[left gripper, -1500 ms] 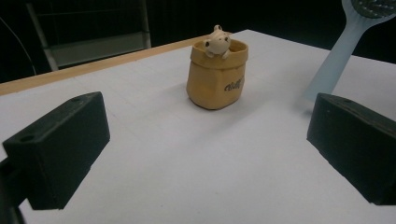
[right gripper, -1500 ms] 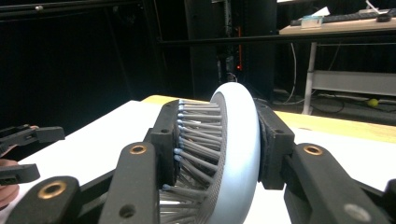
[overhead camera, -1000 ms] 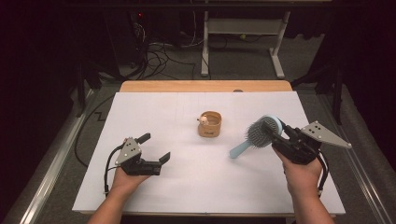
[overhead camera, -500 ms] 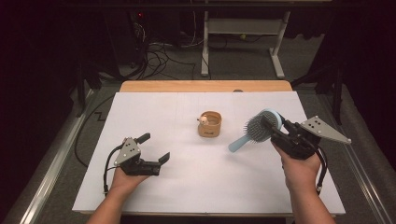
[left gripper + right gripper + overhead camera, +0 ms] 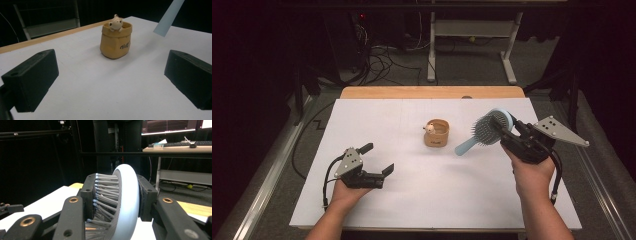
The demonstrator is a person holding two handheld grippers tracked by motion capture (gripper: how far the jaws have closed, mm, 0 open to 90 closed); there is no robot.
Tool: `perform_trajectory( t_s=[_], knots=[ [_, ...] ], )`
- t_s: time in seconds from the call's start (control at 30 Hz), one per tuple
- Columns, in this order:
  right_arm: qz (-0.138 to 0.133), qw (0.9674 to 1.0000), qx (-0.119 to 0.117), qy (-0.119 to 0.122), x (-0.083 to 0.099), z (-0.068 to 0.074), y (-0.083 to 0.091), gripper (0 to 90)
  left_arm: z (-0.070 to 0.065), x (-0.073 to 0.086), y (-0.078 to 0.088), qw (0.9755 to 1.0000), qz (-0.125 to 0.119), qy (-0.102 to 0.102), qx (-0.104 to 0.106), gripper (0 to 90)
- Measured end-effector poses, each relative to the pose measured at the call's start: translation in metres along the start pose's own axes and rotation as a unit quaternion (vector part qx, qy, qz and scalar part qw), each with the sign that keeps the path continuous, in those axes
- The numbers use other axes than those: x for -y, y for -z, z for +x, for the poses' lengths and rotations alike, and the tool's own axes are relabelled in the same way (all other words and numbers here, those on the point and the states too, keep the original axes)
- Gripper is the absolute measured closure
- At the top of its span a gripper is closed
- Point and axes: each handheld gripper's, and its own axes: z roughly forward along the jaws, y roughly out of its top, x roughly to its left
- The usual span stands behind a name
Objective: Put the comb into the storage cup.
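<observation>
Right gripper (image 5: 508,131) clamped on hairbrush (image 5: 488,129) head, held aloft near table's (image 5: 412,210) right edge. Left gripper (image 5: 379,159) wide open, empty, near front-left corner. Carrying step, likely; next move needs brush handle steered clear of pot (image 5: 436,133) mid-table.

The table (image 5: 377,210) is covered by a white sheet, with a strip of bare wood left showing along its far edge. One small tan pot (image 5: 437,133), from which a little animal figure peeks, is set upright near the middle.
</observation>
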Motion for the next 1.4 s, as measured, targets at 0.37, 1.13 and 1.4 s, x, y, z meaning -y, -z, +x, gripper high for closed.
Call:
perform_trajectory(
  t_s=[0.37, 1.13, 1.4],
  knots=[
    [-0.007, 1.0000, 0.001, 0.002, -0.008, 0.001, -0.004, 60.0, -0.002, 0.001, -0.001, 1.0000, 0.000, -0.001, 0.005, 0.0],
    [-0.017, 0.9998, 0.006, -0.005, -0.026, 0.000, -0.019, 60.0, -0.001, 0.000, 0.001, 1.0000, -0.002, -0.008, -0.002, 0.0],
    [-0.021, 0.9998, 0.007, -0.005, -0.029, 0.002, -0.027, 60.0, -0.003, 0.000, 0.000, 0.9999, 0.002, -0.013, 0.002, 0.0]
  ],
)
